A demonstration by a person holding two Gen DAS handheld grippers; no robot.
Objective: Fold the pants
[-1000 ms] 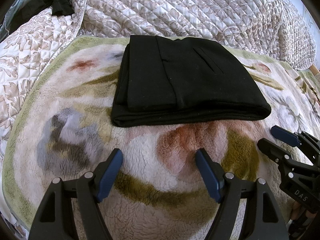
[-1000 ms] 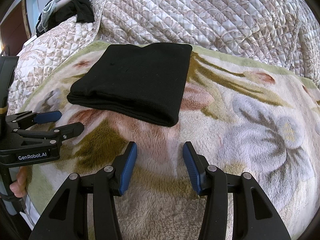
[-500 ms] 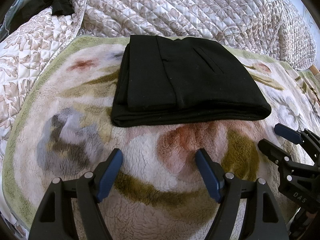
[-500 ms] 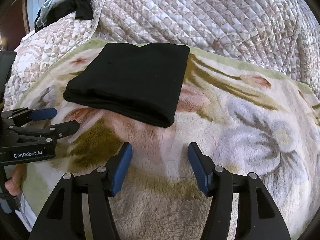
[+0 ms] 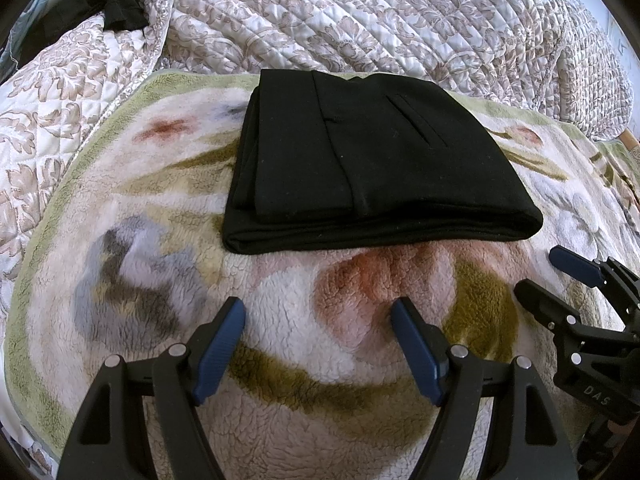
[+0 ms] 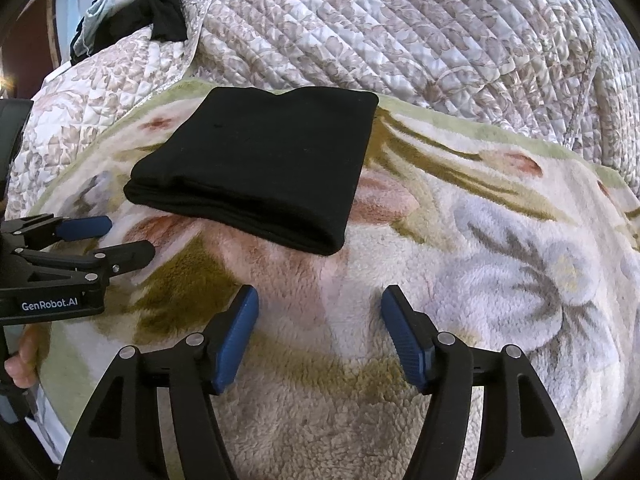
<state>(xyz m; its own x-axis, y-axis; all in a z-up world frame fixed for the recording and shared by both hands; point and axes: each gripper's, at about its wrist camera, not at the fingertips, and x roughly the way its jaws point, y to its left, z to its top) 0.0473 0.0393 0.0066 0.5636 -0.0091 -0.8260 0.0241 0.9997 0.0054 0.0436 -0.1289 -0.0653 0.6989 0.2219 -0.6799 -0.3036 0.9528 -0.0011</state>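
Bright, even daylight; sharp focus, soft shadows, strong fisheye curvature, dark corners.

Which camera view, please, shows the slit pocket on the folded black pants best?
The left wrist view: the pocket shows as a slanted slit atop the pants. The right wrist view shows the pants plain, without it.

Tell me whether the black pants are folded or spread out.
Folded: the black pants lie as a compact stacked rectangle on the floral fleece blanket, layered edges visible.
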